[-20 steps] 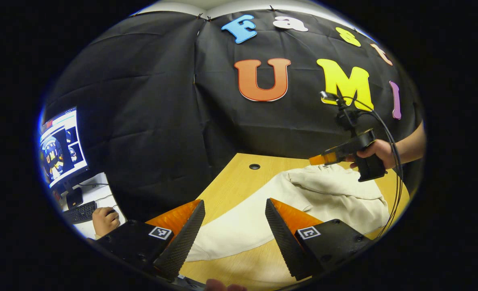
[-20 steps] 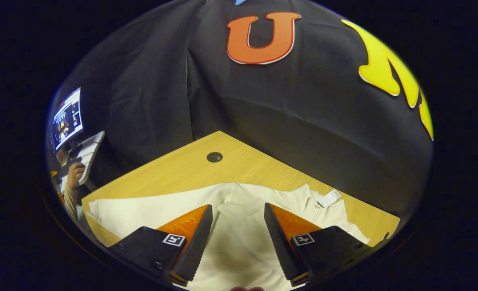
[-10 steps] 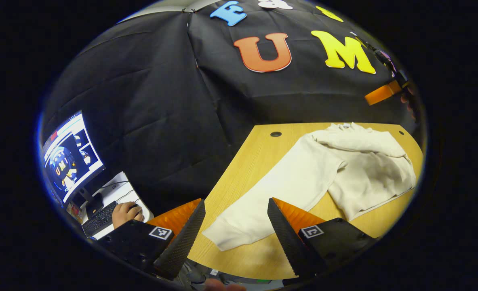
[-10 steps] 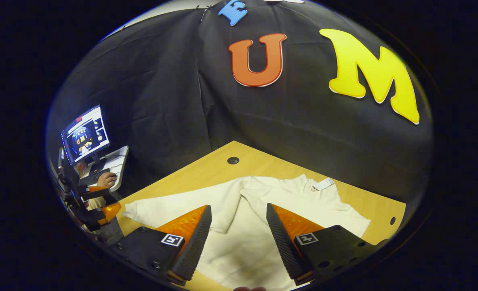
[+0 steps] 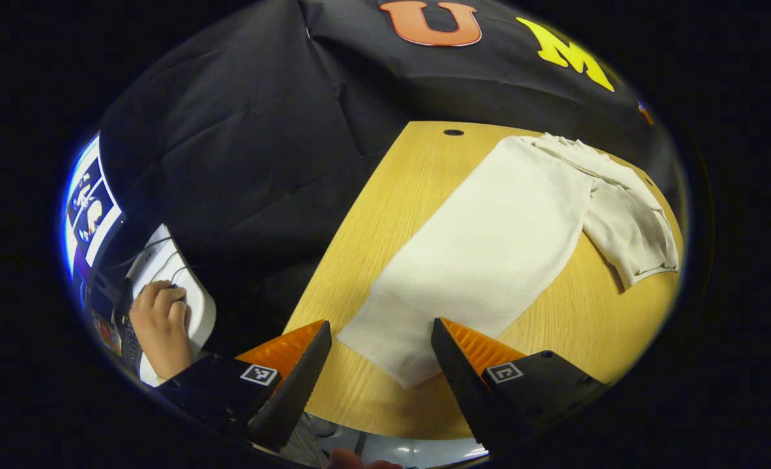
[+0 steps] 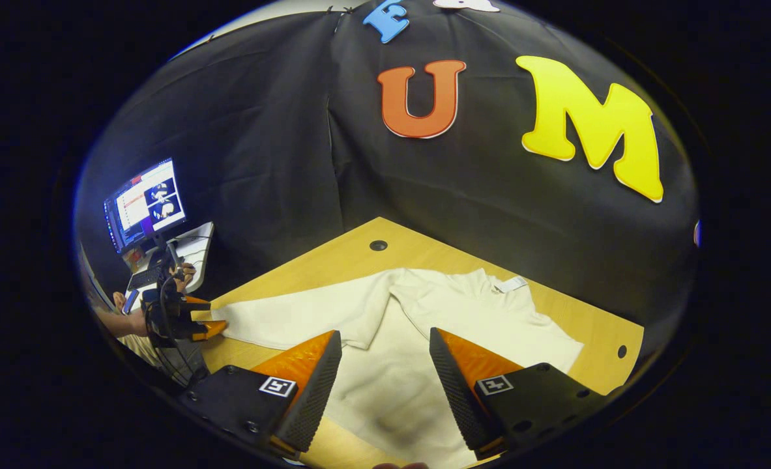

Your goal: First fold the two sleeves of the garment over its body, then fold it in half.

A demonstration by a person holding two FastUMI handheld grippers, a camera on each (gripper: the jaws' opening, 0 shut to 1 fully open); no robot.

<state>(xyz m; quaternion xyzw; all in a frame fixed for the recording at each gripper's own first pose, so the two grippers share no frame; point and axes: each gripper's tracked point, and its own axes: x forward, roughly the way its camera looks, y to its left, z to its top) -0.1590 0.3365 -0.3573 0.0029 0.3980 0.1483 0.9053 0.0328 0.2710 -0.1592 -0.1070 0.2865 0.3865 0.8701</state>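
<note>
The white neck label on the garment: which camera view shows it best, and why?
The right gripper view: the neck label lies plainly visible at the collar of the garment. In the left gripper view the collar end is far off, too small to tell a label.

In the right gripper view, the right tool (image 6: 380,384) sits at the bottom centre of the frame with its fingers spread apart and nothing between them, above a cream garment (image 6: 424,326) lying flat on the wooden surface (image 6: 333,260). One sleeve (image 6: 294,319) stretches out toward the left of the frame. At its cuff, at the lower left, the left tool (image 6: 212,324) is held by a hand (image 6: 134,320), its tips at the cloth edge. A monitor (image 6: 145,203) glows at the left. A white tag (image 6: 510,284) lies at the collar.
</note>
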